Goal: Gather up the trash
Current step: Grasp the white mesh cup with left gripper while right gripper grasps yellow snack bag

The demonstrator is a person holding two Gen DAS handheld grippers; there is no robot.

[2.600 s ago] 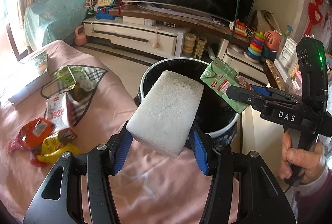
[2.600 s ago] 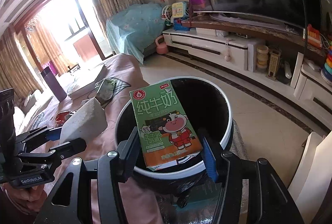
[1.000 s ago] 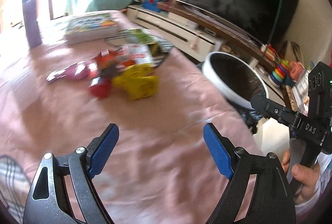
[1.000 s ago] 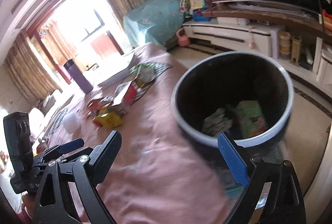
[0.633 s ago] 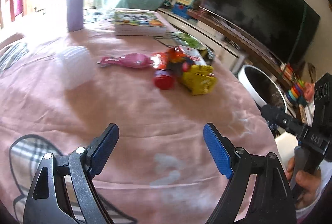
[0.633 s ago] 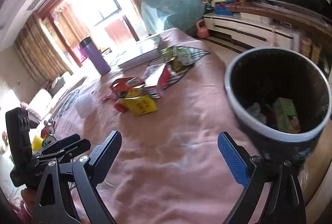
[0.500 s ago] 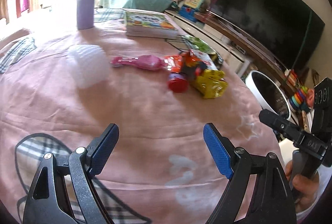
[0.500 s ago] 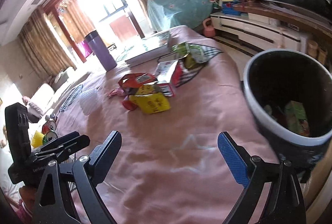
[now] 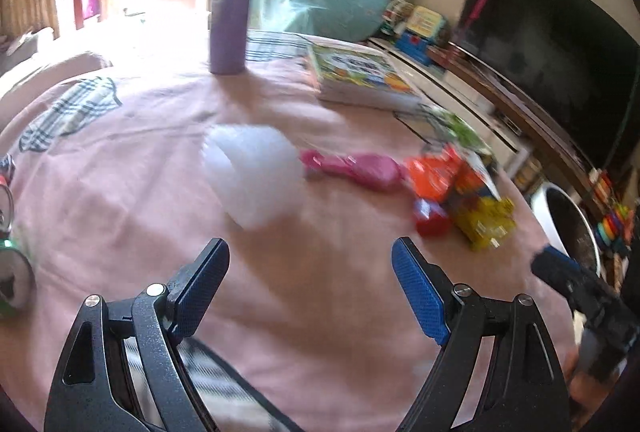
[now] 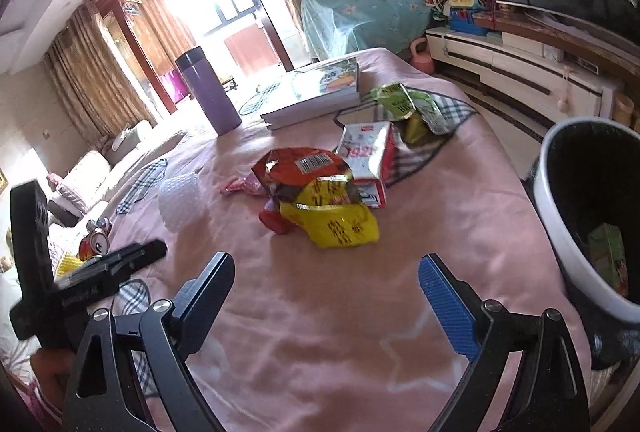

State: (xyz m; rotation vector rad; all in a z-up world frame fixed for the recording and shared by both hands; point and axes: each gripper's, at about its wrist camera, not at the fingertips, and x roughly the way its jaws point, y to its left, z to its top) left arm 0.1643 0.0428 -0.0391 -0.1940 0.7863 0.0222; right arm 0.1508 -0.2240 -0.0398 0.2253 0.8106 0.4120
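Observation:
My left gripper point(image 9: 310, 264) is open and empty above the pink tablecloth point(image 9: 320, 292), just short of a clear plastic cup point(image 9: 250, 177) lying on its side. Beyond it lie a pink wrapper point(image 9: 356, 171), a red cap point(image 9: 430, 218), an orange bag point(image 9: 436, 171) and a yellow bag point(image 9: 486, 218). My right gripper point(image 10: 326, 280) is open and empty, short of the yellow bag point(image 10: 336, 222), the orange bag point(image 10: 304, 165), a white and red carton point(image 10: 366, 151) and a green bag point(image 10: 404, 103). The white-rimmed bin point(image 10: 560, 207) at the right holds a green milk carton point(image 10: 608, 256).
A purple flask point(image 9: 230, 11) and a stack of books point(image 9: 356, 77) stand at the back of the table. Drink cans point(image 10: 94, 240) lie at the left edge. A TV point(image 9: 552, 71) on a low cabinet point(image 10: 516, 67) stands beyond the table.
Both grippers let go of the foam block and milk carton over the bin, opened, and swung left over the table. The left one has moved closer to the plastic cup.

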